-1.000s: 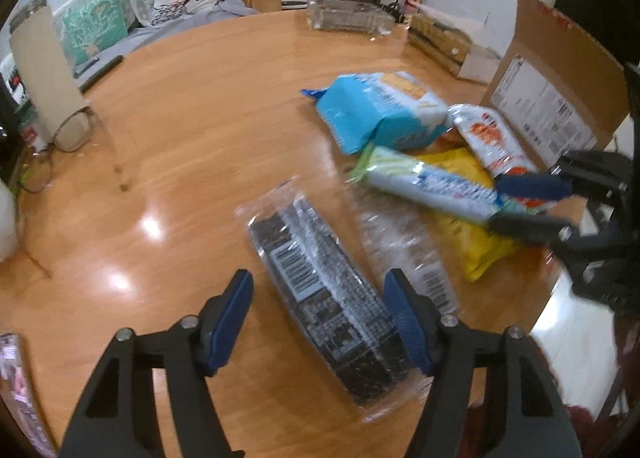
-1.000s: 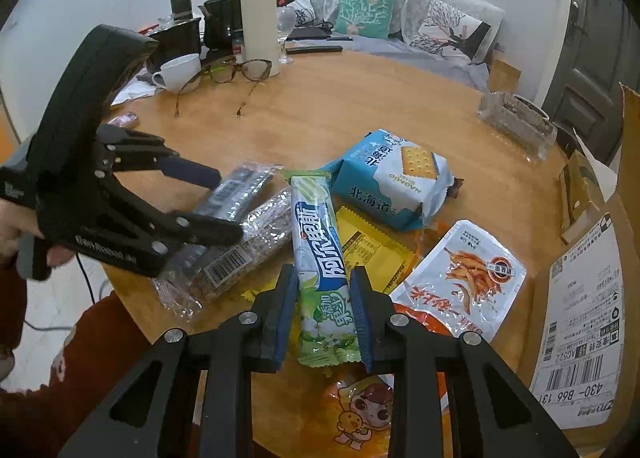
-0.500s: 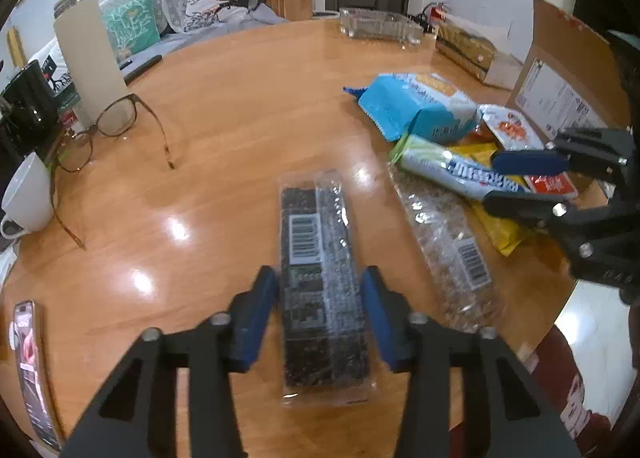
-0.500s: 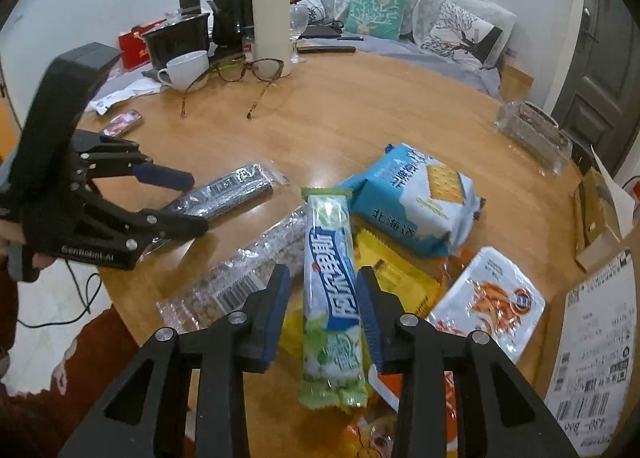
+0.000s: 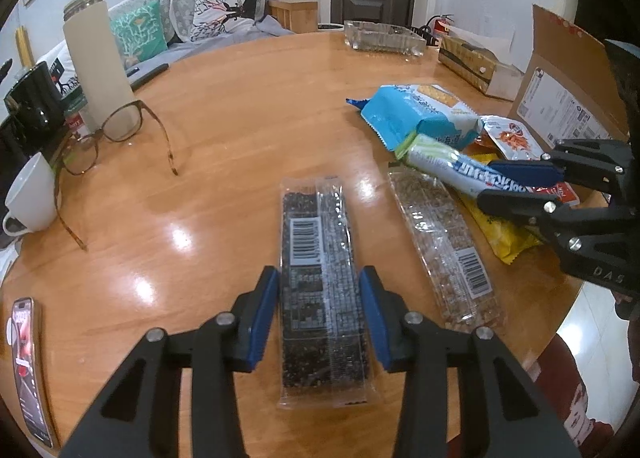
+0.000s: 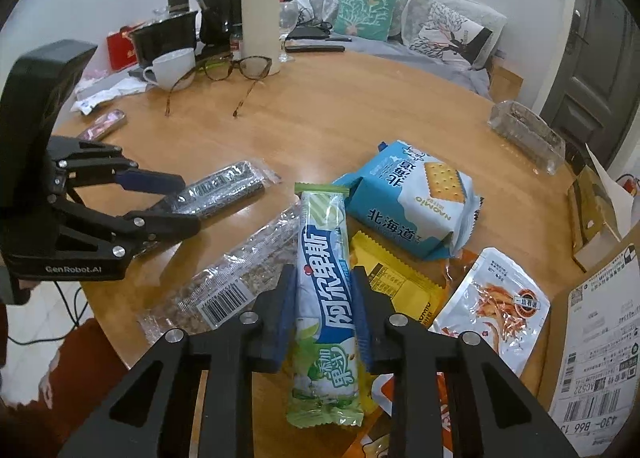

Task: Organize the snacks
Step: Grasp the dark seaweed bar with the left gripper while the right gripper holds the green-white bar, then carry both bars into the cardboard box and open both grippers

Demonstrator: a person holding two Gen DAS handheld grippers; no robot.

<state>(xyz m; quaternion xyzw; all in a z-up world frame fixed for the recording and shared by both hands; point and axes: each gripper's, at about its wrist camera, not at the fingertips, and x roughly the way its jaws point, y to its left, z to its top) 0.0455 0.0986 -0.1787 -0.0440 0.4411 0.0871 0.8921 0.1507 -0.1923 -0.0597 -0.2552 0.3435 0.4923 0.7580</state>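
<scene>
My left gripper (image 5: 320,312) has its blue pads pressed against both long edges of the dark sesame bar pack (image 5: 320,278), a clear wrapper with a white barcode label facing up; the jaws have just been closing on it and now hold it tight. The pack lies lengthwise along my fingers over the round wooden table (image 5: 240,106), and I cannot tell whether its far end rests on the wood or is lifted.

My right gripper (image 6: 323,310) pinches the green and blue wafer pack (image 6: 325,290) across its middle, pads touching both sides; these jaws have just been closing a little further on it. That pack lies over the yellow snack bag (image 6: 394,282) and beside the clear seed bar pack (image 6: 240,278), which rests flat on the table between my two grippers.

Just beyond the wafer pack sits the blue cracker bag (image 6: 416,198), and to its right the white pouch with orange strips (image 6: 496,302). A cardboard box (image 6: 592,338) with shipping labels stands at the right edge. Far across the table are eyeglasses (image 5: 116,134), a white mug (image 5: 34,194) and a tall beige flask (image 5: 98,58); a phone (image 5: 26,362) lies near my left side.
</scene>
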